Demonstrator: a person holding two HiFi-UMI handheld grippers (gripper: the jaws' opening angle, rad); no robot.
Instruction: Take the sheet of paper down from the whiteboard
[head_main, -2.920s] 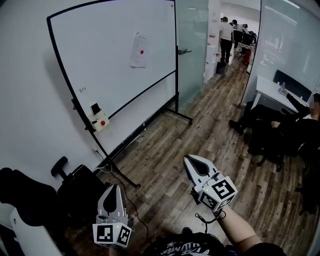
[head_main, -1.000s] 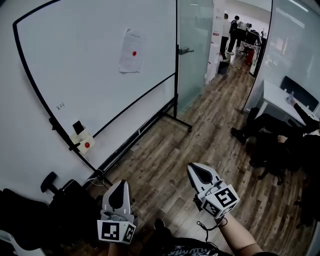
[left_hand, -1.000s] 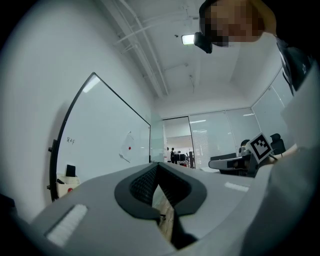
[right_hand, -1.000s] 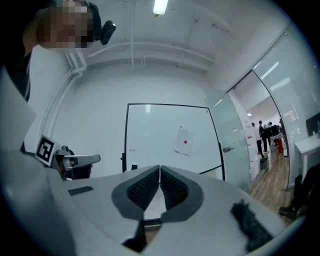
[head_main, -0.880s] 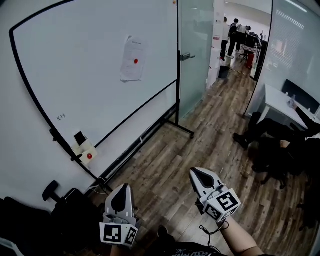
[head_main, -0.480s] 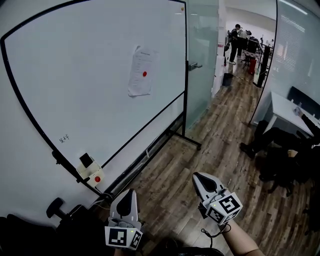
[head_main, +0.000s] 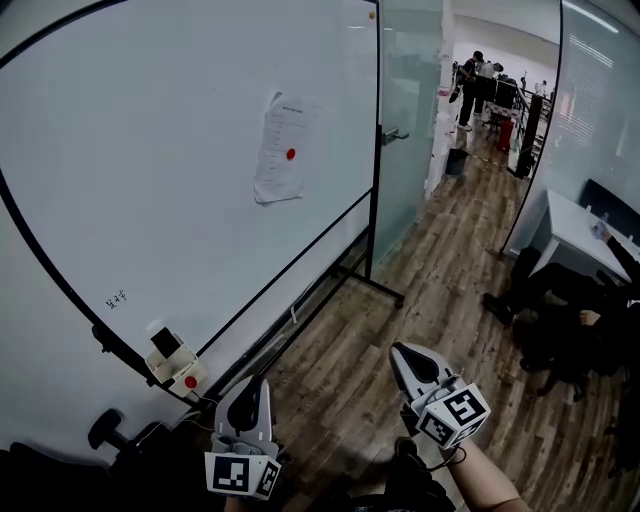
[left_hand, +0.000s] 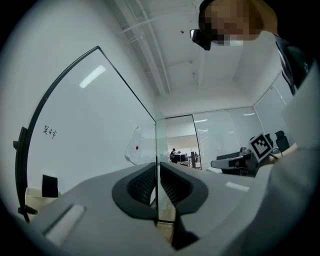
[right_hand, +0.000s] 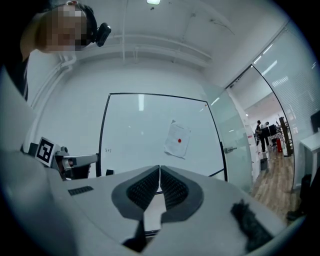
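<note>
A white sheet of paper (head_main: 280, 148) hangs on the whiteboard (head_main: 150, 200), pinned by a small red magnet (head_main: 291, 154). Both grippers are held low, well short of the board and pointing toward it. My left gripper (head_main: 254, 385) shows a thin gap between its jaws, which are opening, and nothing is between them. The right gripper (head_main: 402, 352) is shut and empty. The left gripper view shows the paper (left_hand: 136, 151) far beyond the left gripper (left_hand: 157, 167). From the right gripper (right_hand: 160, 171), the paper (right_hand: 178, 140) appears up and to the right.
An eraser holder with a red dot (head_main: 176, 368) clings to the board's lower frame. A glass door (head_main: 405, 110) stands right of the board. A seated person (head_main: 570, 310) and a white desk (head_main: 580, 225) are at right. People (head_main: 480, 75) stand in the far corridor.
The view has drawn closer to the whiteboard, so the paper looks larger and more central. Both grippers have been carried forward with it, still low and side by side.
</note>
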